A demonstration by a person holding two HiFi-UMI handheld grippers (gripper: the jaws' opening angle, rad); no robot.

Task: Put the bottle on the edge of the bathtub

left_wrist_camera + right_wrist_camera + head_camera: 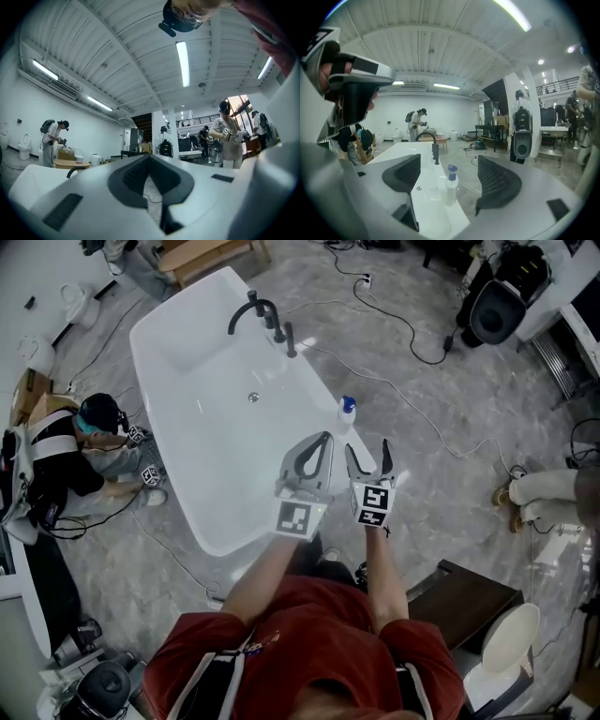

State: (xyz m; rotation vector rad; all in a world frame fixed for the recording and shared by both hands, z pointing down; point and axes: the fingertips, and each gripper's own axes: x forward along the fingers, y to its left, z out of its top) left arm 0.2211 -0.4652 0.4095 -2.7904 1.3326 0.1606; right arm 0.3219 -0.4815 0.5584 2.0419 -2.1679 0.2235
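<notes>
A white bottle with a blue pump cap [346, 414] stands upright on the right rim of the white bathtub [150, 362]. My right gripper [367, 451] is open just short of the bottle and holds nothing. In the right gripper view the bottle [451, 187] stands on the bathtub rim [440, 218], beyond the spread jaws of the right gripper [449, 161] and apart from them. My left gripper [323, 439] hangs beside the right one over the tub's edge. Its jaws meet at the tips with nothing in them, as the left gripper view [150, 157] also shows.
A black faucet [262, 320] rises from the tub's far rim. A person [75, 446] crouches on the floor left of the tub. Cables cross the grey floor. A speaker [497, 310] stands far right, a dark box [469, 601] and a toilet [511, 643] near right.
</notes>
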